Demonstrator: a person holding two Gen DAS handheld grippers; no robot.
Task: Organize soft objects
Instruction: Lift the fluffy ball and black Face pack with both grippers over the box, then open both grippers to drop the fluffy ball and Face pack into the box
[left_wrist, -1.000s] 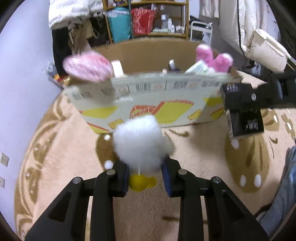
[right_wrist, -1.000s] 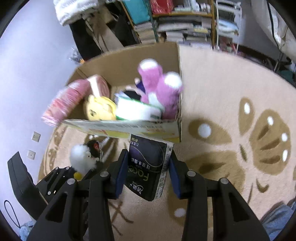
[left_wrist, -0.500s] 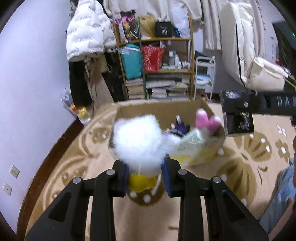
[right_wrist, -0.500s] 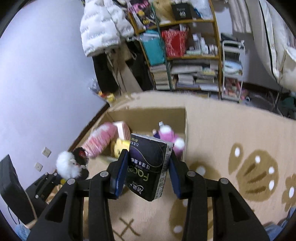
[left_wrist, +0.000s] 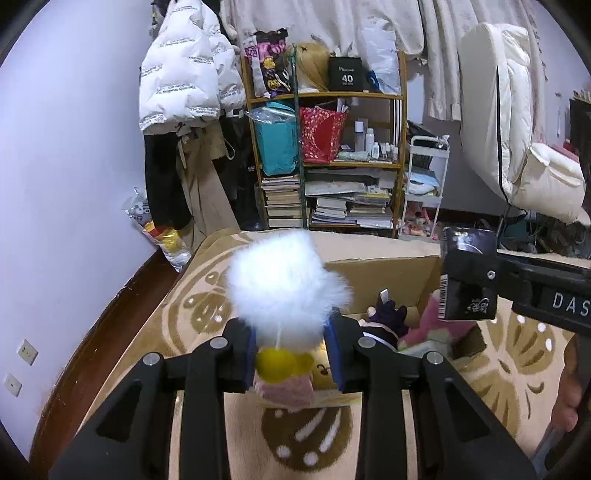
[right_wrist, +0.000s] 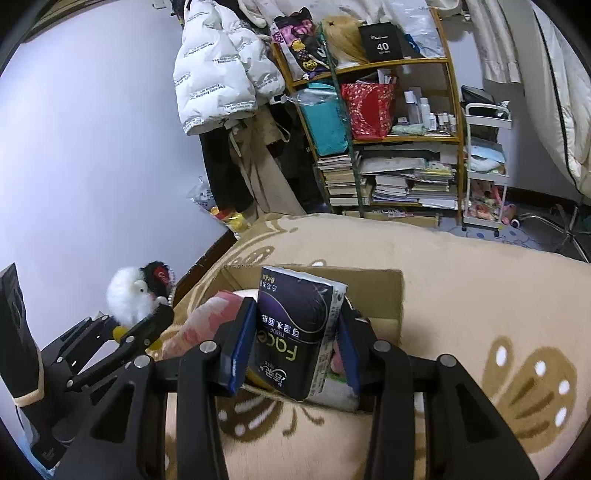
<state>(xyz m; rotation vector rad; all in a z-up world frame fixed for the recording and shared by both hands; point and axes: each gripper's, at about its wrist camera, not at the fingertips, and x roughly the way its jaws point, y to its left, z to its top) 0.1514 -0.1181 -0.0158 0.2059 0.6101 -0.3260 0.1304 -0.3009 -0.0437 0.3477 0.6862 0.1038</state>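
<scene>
My left gripper (left_wrist: 293, 350) is shut on a fluffy white plush toy (left_wrist: 282, 284) with yellow feet, held high above the near edge of the open cardboard box (left_wrist: 384, 269). My right gripper (right_wrist: 295, 347) is shut on a black tissue pack (right_wrist: 295, 328), raised over the box (right_wrist: 384, 291). The pack also shows in the left wrist view (left_wrist: 467, 278), and the plush in the right wrist view (right_wrist: 129, 295). Inside the box lie a pink plush (left_wrist: 428, 325), a dark purple toy (left_wrist: 388, 314) and a pink roll (right_wrist: 207, 321).
The box sits on a beige patterned rug (right_wrist: 480, 295). Behind stand a wooden bookshelf (left_wrist: 332, 155) full of books and bags, a white cart (left_wrist: 424, 184), hanging coats (left_wrist: 184, 85) and a lilac wall (left_wrist: 66, 166) at the left.
Both grippers have lifted up and tilted back with their loads. The box now lies lower and farther in both views, and the shelf and coats have come into sight.
</scene>
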